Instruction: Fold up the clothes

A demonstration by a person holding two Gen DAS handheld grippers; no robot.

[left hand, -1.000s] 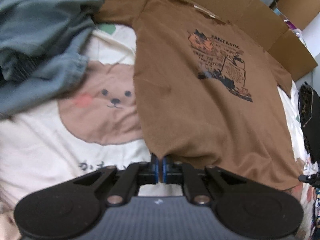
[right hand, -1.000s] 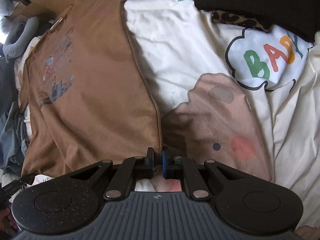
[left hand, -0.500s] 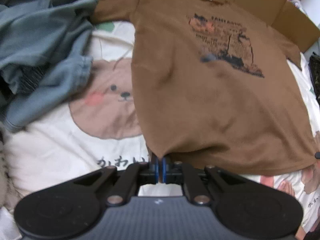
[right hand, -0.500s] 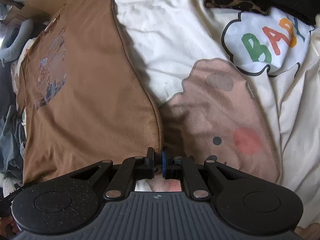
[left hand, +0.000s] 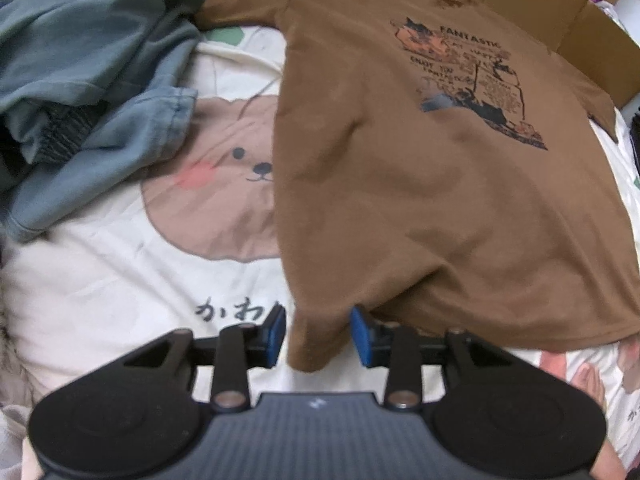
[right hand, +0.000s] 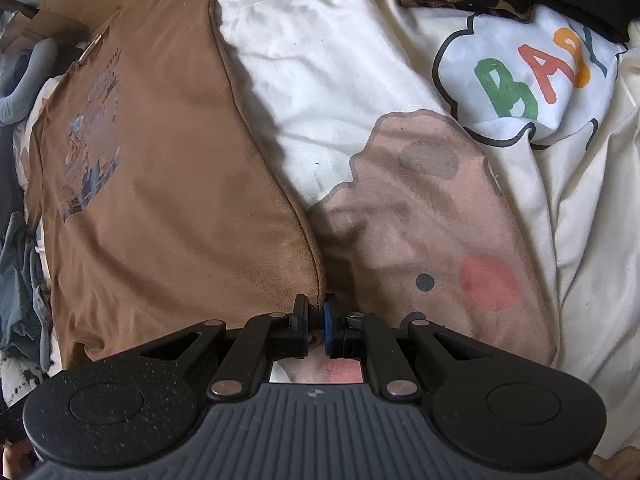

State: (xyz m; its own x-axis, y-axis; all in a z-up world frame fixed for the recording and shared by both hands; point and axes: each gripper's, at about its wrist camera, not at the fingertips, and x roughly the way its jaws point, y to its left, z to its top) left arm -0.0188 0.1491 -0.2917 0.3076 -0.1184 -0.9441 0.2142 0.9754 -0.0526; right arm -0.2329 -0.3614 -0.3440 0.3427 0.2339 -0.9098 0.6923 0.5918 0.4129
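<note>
While the left tongs (left hand: 318, 330) are opening around the brown shirt's (left hand: 420, 184) corner at 6 o'clock, the right tongs (right hand: 316, 318) pinch its other corner tight on the bed (right hand: 320, 80).

My left wrist camera sits just behind my left tongs (left hand: 318, 330) and looks steeply down and forward, close over the near hem corner of the brown printed cotton T-shirt (left hand: 440, 184) on the cream cartoon-bear bedsheet (left hand: 120, 280). My right wrist camera rides behind my right tongs (right hand: 318, 316), tilted down the same way, close at the shirt's other hem corner. Both views share that shirt (right hand: 160, 200) and the sheet (right hand: 320, 80), seen from opposite sides.
</note>
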